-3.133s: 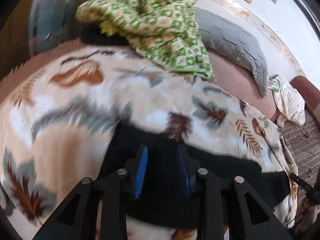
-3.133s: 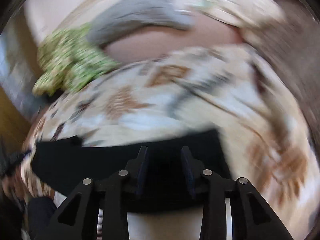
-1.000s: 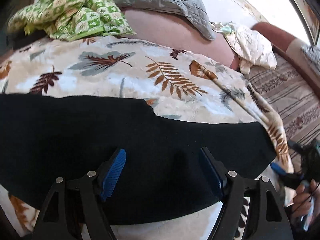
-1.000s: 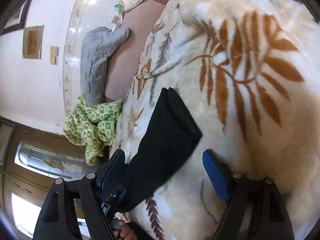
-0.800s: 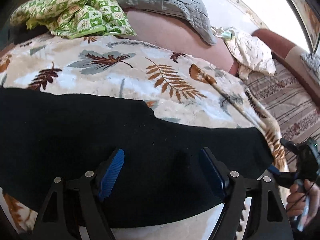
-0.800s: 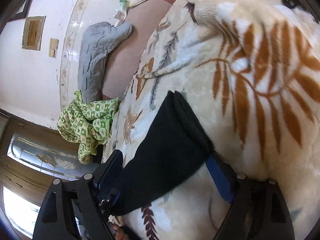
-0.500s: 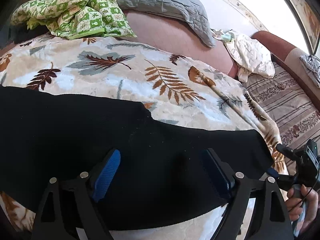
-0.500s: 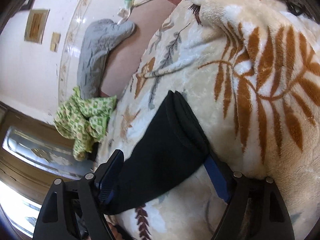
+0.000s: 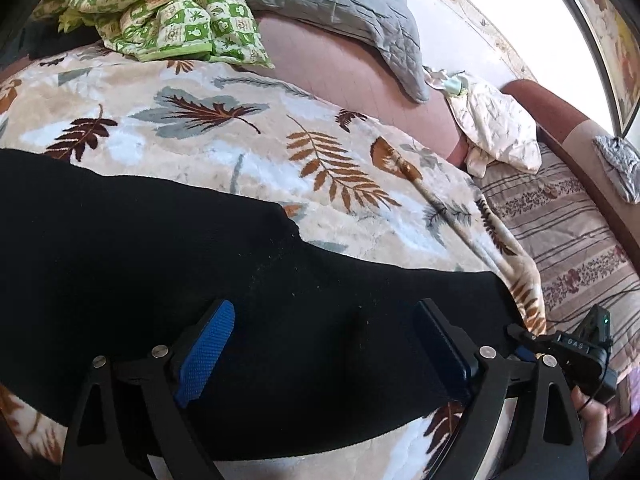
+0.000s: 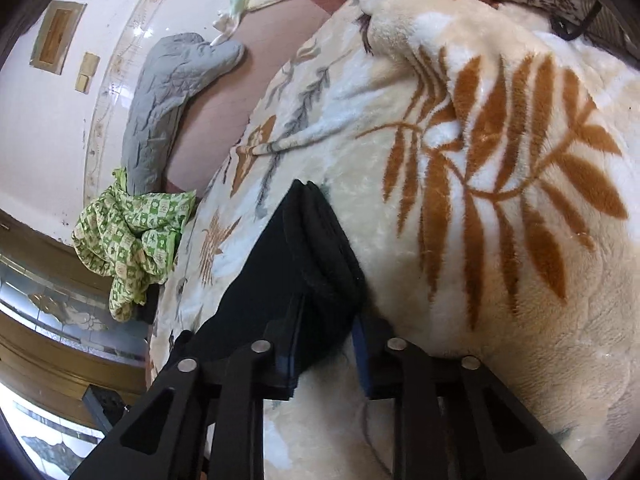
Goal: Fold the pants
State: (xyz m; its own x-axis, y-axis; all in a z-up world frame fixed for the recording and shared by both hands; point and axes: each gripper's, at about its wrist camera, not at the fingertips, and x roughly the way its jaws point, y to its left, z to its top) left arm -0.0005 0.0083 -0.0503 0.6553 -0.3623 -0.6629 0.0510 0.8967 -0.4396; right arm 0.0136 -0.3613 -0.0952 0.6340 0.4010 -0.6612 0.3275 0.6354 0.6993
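The black pants lie in a long band across a cream leaf-print blanket on the bed. My left gripper is open, its blue pads spread wide just above the pants' middle. My right gripper is shut on the layered end of the pants, at the right end of the band. The right gripper also shows in the left wrist view, held by a hand at the pants' right end.
A green checked cloth and a grey quilted pillow lie at the head of the bed. A cream cloth and a striped cover lie to the right. A wall and a door stand beyond the bed.
My right gripper's jaws have closed onto the end of the pants. My left gripper has stayed open over the pants and barely moved.
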